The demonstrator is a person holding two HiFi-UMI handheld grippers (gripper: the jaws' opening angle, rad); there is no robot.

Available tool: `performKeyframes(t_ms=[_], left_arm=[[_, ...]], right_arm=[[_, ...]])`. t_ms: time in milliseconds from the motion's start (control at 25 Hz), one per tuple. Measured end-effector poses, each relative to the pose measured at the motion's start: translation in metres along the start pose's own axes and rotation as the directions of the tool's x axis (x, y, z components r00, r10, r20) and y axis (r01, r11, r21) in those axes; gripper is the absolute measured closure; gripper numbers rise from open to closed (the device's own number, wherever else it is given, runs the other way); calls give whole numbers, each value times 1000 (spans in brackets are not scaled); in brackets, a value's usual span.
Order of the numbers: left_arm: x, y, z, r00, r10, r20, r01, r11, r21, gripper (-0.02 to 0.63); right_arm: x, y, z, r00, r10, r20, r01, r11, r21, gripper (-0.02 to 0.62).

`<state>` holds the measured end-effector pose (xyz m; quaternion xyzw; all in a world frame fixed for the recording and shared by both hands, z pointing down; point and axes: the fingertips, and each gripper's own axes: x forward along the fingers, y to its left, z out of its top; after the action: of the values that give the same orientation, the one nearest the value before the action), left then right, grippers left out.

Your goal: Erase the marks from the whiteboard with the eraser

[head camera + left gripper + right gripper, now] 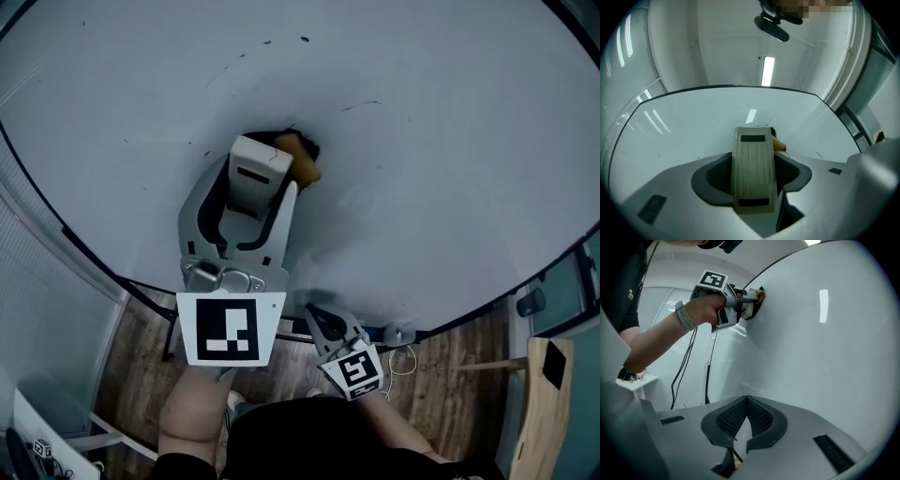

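L gripper clamps eraser against whiteboard centre, faint marks nearby; R gripper pinched closed, empty, by bottom edge.

Eraser in left tool

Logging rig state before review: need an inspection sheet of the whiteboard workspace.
Surface: whiteboard mostly clean, with light reflections.
Job's things: eraser has its far end against the board; a few faint marks lie above and to the right of it.
Clutter: small object at the board's lower edge, too small to identify.
Grippers: left gripper shut on the eraser; right gripper shut, empty, held low.
Cables: black cables hang beside the board; white cable on the floor.
Surroundings: wooden floor, wooden panel at right.
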<state>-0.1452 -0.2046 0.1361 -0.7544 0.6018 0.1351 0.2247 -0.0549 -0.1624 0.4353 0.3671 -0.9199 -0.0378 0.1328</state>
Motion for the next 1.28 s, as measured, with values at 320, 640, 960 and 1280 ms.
performKeyframes(t_ms=[320, 640, 960, 1280], left_arm=[[-10, -55, -26, 972, -218, -82, 229, 959, 166, 344], [-57, -82, -113, 928, -283, -244, 328, 929, 172, 344], [-109, -95, -214, 843, -323, -430, 369, 929, 25, 344], [-181, -115, -290, 729, -414, -545, 429, 897, -107, 344]], right_arm=[[-11, -14, -5, 996, -83, 18, 82, 995, 52, 568], [-31, -31, -18, 984, -177, 7, 176, 979, 99, 568], [-47, -40, -36, 973, -229, -35, 232, 965, 125, 568], [-57, -36, -46, 969, -239, -68, 245, 963, 114, 568]])
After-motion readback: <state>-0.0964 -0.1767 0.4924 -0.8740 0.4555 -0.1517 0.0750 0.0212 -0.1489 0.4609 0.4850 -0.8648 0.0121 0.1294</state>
